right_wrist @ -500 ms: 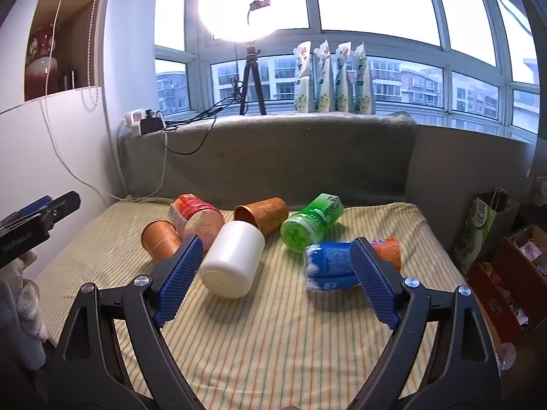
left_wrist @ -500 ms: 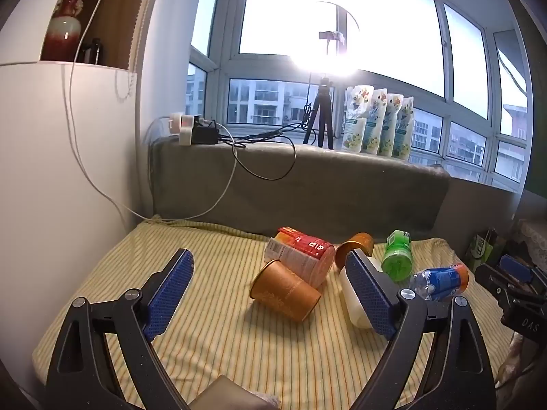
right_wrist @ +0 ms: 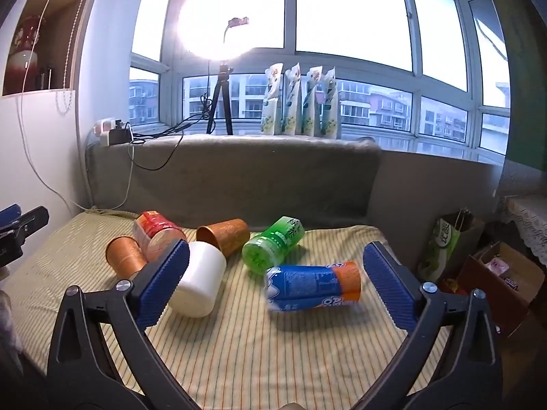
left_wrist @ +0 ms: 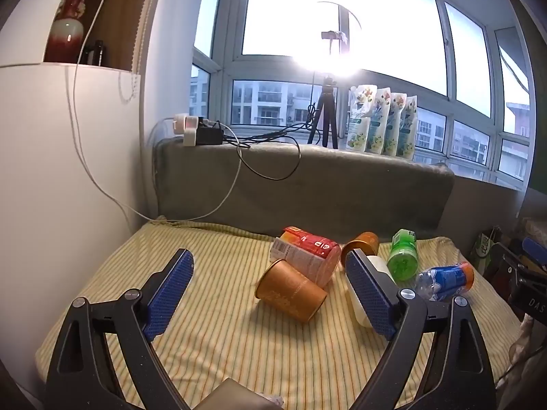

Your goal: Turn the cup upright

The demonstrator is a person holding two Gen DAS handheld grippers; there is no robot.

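Observation:
Several cups lie on their sides on the striped cloth. A copper cup (left_wrist: 290, 290) lies between my left gripper's fingers in the left wrist view; it also shows in the right wrist view (right_wrist: 124, 254). A second copper cup (right_wrist: 224, 235) and a white cup (right_wrist: 200, 280) lie mid-table. A blue and orange cup (right_wrist: 314, 285) lies between my right gripper's fingers. My left gripper (left_wrist: 270, 290) is open and empty, short of the copper cup. My right gripper (right_wrist: 277, 283) is open and empty, short of the blue cup.
A red and white cup (left_wrist: 307, 254) and a green cup (right_wrist: 273, 246) also lie on the cloth (right_wrist: 256, 341). A grey padded backrest (right_wrist: 239, 177) stands behind. A white cabinet (left_wrist: 68, 171) is at left. Bags and boxes (right_wrist: 495, 273) stand at right.
Both grippers have shifted slightly, barely changing the view. No cup has moved.

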